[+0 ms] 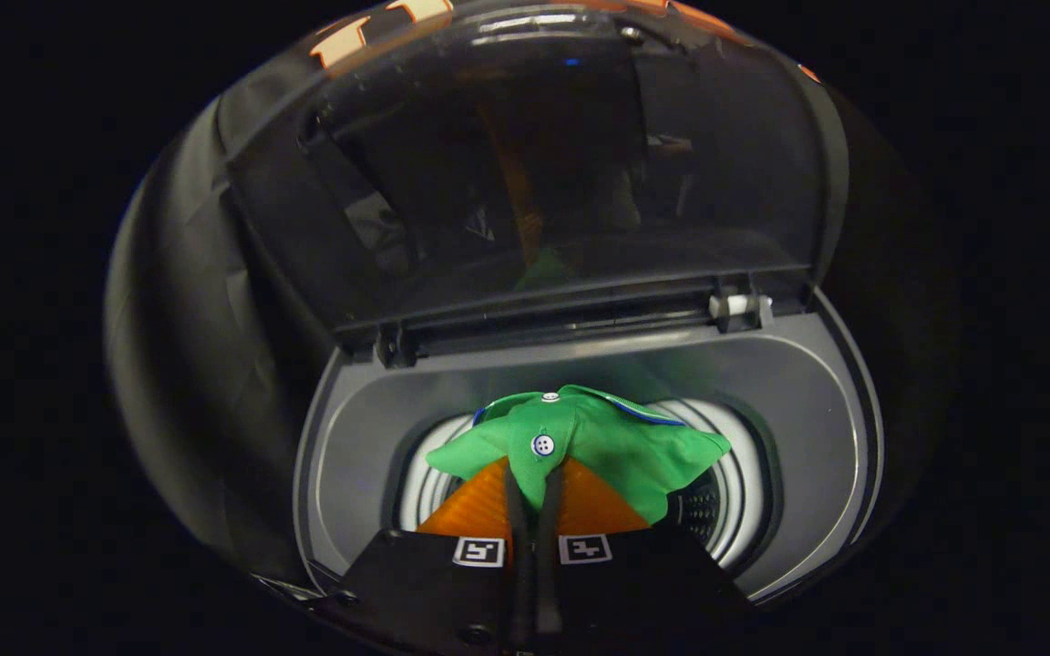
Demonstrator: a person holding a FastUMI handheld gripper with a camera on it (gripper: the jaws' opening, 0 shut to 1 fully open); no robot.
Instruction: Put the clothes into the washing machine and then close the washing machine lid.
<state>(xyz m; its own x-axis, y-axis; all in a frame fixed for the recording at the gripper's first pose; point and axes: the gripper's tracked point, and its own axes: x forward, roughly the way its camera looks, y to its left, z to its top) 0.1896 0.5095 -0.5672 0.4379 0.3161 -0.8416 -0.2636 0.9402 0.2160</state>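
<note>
A green shirt with white buttons and a blue-trimmed collar hangs from my gripper, whose two orange-backed fingers are pressed together on the fabric. The garment is held over the round drum opening of a grey top-loading washing machine. Part of the cloth spreads out to the right above the perforated drum wall. The machine's dark transparent lid stands raised behind the opening, hinged along the back edge.
A white hinge clip sits at the right end of the lid's hinge bar. The grey top panel rings the drum opening. Black booth cloth surrounds the machine on both sides.
</note>
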